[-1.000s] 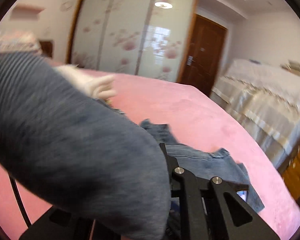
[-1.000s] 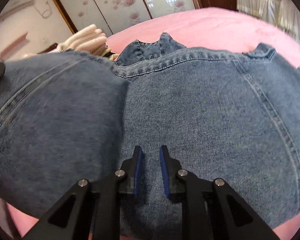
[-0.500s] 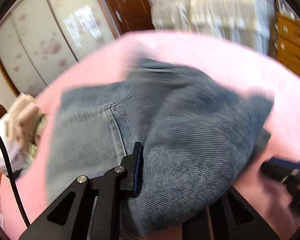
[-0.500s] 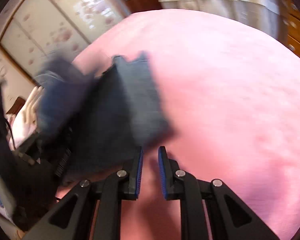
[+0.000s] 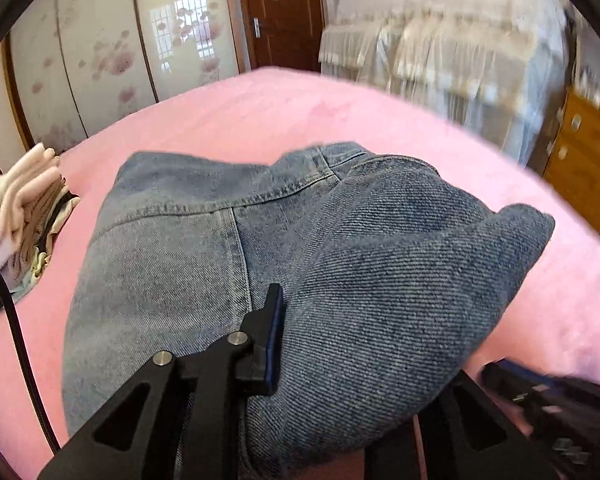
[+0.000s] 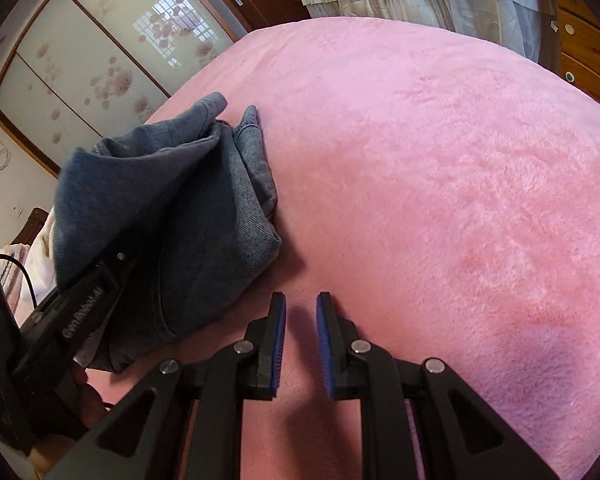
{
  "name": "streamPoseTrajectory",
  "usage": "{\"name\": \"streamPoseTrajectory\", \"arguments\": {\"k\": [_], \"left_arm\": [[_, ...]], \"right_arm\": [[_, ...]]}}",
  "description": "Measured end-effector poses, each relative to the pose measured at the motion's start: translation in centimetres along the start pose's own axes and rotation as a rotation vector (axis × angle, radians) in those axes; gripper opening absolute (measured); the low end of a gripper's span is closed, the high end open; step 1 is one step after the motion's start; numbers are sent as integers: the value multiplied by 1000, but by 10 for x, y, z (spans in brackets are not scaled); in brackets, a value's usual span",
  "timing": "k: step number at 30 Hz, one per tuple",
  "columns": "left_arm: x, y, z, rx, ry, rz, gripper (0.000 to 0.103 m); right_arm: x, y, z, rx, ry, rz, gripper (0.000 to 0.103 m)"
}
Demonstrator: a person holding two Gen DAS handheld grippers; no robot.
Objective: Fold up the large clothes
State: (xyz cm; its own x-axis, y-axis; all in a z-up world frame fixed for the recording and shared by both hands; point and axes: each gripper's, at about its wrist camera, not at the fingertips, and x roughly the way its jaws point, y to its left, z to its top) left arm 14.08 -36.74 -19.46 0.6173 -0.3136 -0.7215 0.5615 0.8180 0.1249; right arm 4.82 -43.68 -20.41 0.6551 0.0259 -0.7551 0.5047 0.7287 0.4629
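On the pink plush blanket (image 6: 440, 168) lies the folded pair of blue denim jeans (image 5: 300, 264), left of the right gripper (image 6: 301, 316), whose blue-padded fingers (image 6: 279, 332) stand slightly parted over bare blanket, holding nothing. A thick fold of jeans sits between the left gripper's (image 5: 300, 320) fingers, covering one; its jaws look nearly closed on the denim. White lettering on that gripper's body, partly legible, seems to read "GenRobot.AI". A pile of pale folded clothes (image 5: 23, 204) rests far left.
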Motion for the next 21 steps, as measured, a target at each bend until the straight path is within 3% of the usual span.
{"name": "streamPoseTrajectory", "arguments": {"k": [1, 3, 6, 8, 10, 15, 17, 21], "left_arm": [[10, -5, -5, 26, 39, 29, 21], [13, -12, -4, 76, 28, 71, 23], [0, -5, 1, 51, 62, -44, 55], [-14, 5, 1, 18, 92, -126, 58], [-32, 16, -3, 7, 99, -170, 58], [-94, 55, -21, -137, 55, -224, 63], [-106, 79, -24, -193, 37, -200, 63], [-106, 128, -31, -270, 21, -54, 63]], "right_arm": [[-2, 1, 0, -2, 1, -8, 15], [-8, 5, 2, -15, -3, -18, 16], [-16, 13, 6, -34, -12, -22, 19], [-23, 19, 9, -50, -24, -20, 32], [-31, 24, 12, -57, -43, 0, 39], [-38, 41, 21, -75, -46, 79, 45], [-35, 47, 25, -69, -30, 111, 54], [-20, 54, 35, -50, 13, 128, 62]]}}
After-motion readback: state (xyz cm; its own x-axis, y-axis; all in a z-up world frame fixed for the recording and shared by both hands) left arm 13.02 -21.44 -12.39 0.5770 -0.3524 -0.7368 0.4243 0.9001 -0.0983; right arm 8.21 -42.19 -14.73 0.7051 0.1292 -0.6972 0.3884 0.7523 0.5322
